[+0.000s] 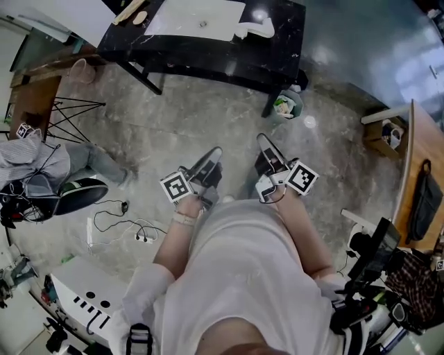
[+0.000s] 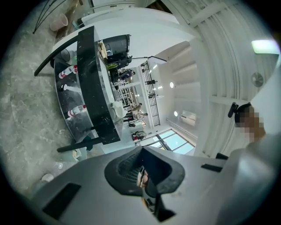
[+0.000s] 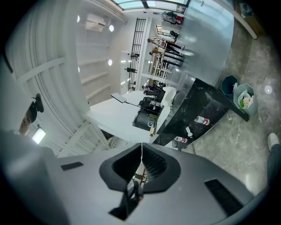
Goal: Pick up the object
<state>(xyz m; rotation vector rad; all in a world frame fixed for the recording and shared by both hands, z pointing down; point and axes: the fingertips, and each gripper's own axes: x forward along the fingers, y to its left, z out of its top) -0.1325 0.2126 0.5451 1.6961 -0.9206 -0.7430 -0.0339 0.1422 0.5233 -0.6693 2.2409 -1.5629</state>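
Two tongs. The left tongs [image 1: 212, 157] and right tongs [image 1: 266, 142] are both level and both clamped together with nothing between them. One black surface [image 1: 277, 41] stands well ahead, apart from both. On it are one white board [image 1: 194, 17], one white curved item [image 1: 255, 28] and wooden bits [image 1: 132, 10] cut off by the top edge. The object is probably one of these, but they are too small to tell which. Two bins [image 3: 244, 97] stand by its leg. One other person [image 1: 41, 166] is half cut off at left.
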